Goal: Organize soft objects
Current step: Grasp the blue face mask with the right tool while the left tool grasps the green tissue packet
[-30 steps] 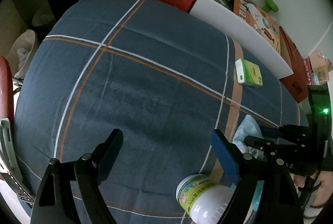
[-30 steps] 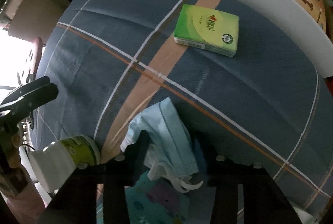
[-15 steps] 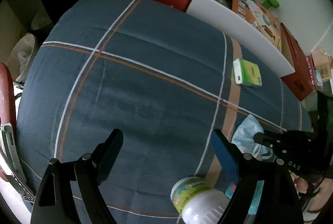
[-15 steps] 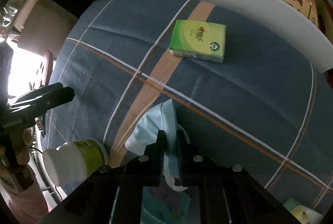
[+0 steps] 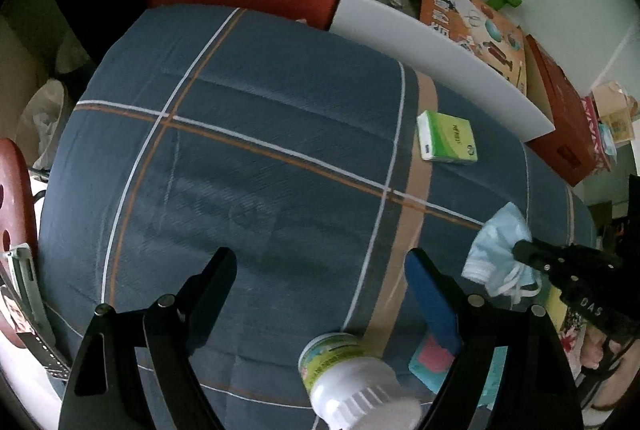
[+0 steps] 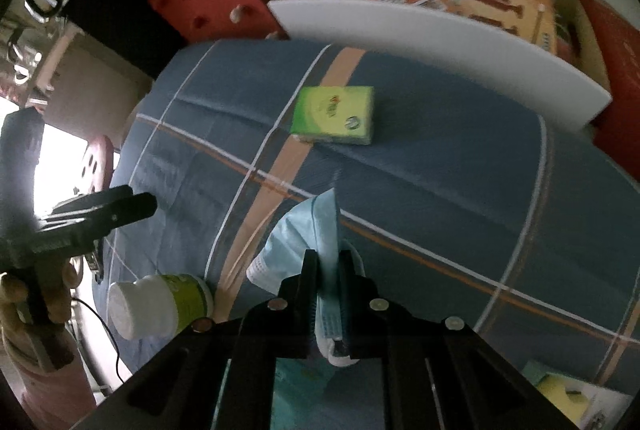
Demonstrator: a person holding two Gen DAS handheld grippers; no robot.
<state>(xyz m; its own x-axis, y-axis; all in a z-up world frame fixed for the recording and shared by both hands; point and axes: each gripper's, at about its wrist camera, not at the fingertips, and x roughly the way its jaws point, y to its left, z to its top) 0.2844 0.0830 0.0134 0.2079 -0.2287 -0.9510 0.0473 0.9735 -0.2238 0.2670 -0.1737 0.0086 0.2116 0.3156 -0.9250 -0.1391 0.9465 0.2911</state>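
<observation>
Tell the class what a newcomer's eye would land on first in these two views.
First, the pale blue face mask pinched in the right gripper above the plaid blanket. Next, the green tissue pack lying farther back on the tan stripe. The left gripper hangs open over a white-capped bottle.

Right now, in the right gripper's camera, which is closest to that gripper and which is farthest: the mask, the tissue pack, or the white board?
1. Mask, pinched in the right gripper.
2. Tissue pack, further out on the bed.
3. White board, at the bed's far edge.
</observation>
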